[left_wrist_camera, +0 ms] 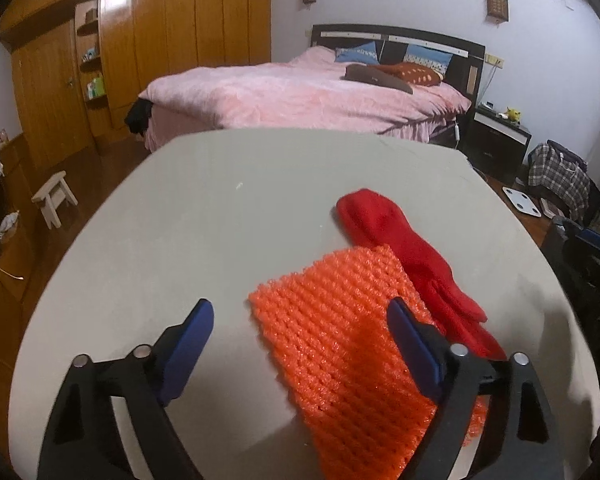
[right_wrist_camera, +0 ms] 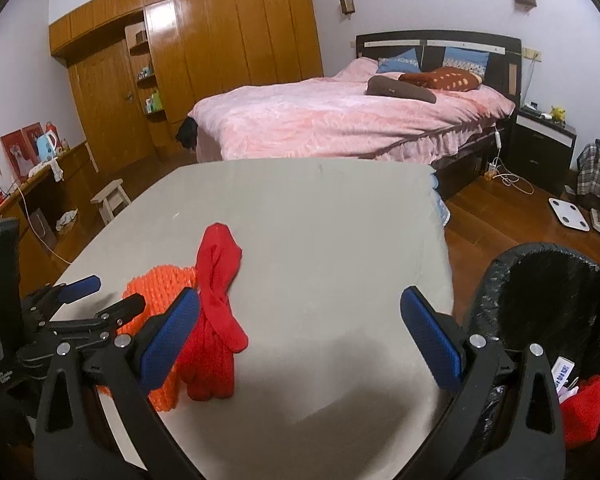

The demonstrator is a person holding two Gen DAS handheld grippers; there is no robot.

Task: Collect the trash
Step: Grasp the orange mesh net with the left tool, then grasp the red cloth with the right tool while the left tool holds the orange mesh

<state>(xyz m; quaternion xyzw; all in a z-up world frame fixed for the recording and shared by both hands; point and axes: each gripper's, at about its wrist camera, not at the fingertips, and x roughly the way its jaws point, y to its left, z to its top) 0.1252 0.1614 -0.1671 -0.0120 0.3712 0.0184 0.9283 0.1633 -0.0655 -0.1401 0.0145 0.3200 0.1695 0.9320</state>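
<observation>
Now both my left gripper (left_wrist_camera: 302,322) and right gripper (right_wrist_camera: 300,308) gape; the soft, light orange net (left_wrist_camera: 340,340) at one o'clock looks squishy, so I'd pinch its edge.

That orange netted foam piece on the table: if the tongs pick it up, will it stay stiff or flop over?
The orange foam net looks like open-mesh packing foam, so it is probably very light and would likely sag or bend from a one-edge grip. Its bumpy weave should give the left tongs, now open around it, decent grip. It overlaps the red glove, which might shift.
</observation>
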